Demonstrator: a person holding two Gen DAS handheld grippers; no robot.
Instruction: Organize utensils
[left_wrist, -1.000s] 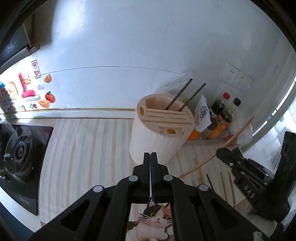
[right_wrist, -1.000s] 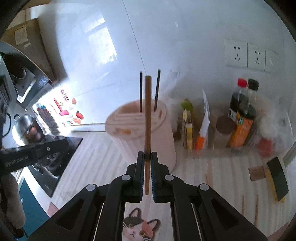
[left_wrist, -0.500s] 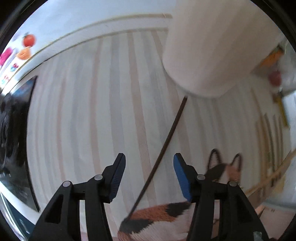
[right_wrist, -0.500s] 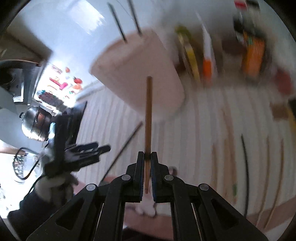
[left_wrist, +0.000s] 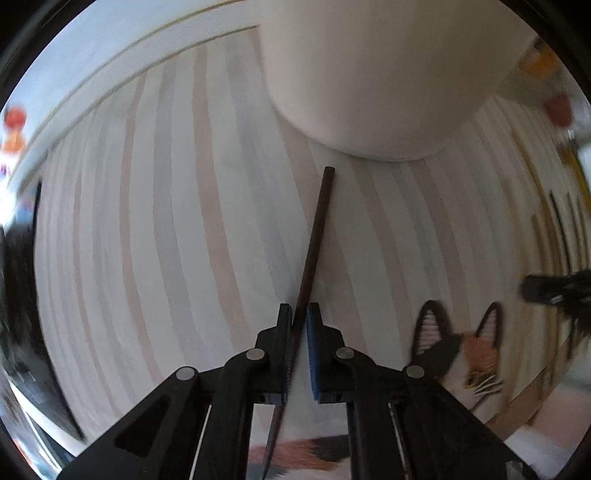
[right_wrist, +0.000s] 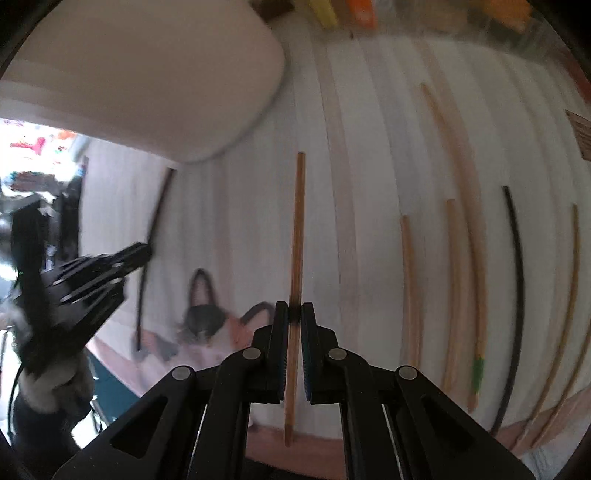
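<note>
My left gripper (left_wrist: 299, 310) points down at the striped cloth, jaws closing, pads pressing on a dark brown chopstick (left_wrist: 316, 236) that runs toward the base of the cream utensil holder (left_wrist: 369, 74). My right gripper (right_wrist: 293, 308) is shut on a light wooden chopstick (right_wrist: 299, 221), held low over the cloth just right of the holder (right_wrist: 147, 74). The right wrist view also shows the left gripper (right_wrist: 140, 254) at the left, on the dark chopstick (right_wrist: 159, 210). The holder's top is out of view.
Several loose wooden chopsticks (right_wrist: 458, 258) and a black one (right_wrist: 517, 277) lie in a row on the cloth to the right. A cat print (left_wrist: 461, 350) marks the cloth's near edge. Bottles (right_wrist: 362, 11) stand behind; a dark stove (left_wrist: 14, 295) lies far left.
Both grippers dropped from above the holder down to the cloth. The left one opened, then closed on the dark chopstick lying there. The right one kept its light chopstick.
</note>
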